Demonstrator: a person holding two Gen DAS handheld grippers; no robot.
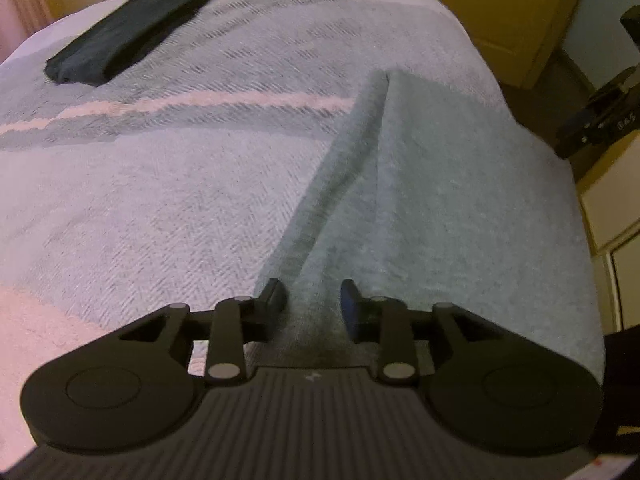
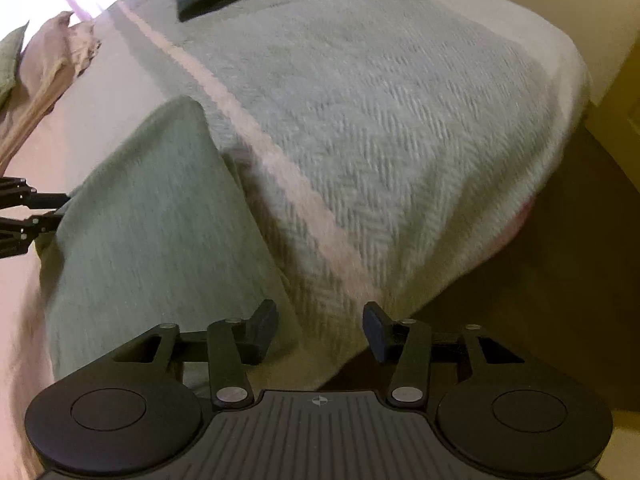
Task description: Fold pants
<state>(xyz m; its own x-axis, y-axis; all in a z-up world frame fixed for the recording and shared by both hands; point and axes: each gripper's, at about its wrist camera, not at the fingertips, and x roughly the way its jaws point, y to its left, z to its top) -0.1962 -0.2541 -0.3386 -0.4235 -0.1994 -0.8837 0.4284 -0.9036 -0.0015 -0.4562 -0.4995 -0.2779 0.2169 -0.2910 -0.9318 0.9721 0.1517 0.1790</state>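
Observation:
Pale grey-green pants lie folded lengthwise on the bed, with a raised fold ridge running away from me. My left gripper points down over the near end of that ridge. Its jaws stand a little apart with the fabric between them, and the pads do not visibly press on it. In the right wrist view the same pants lie at the left, with the left gripper at their far-left edge. My right gripper is open and holds nothing. It hovers over the blanket's edge, just right of the pants.
A herringbone blanket with a pale stripe covers the bed. A dark folded garment lies at the far side. Pinkish cloth lies bunched at the far left. The bed edge drops to the floor on the right; yellow cupboard doors stand beyond.

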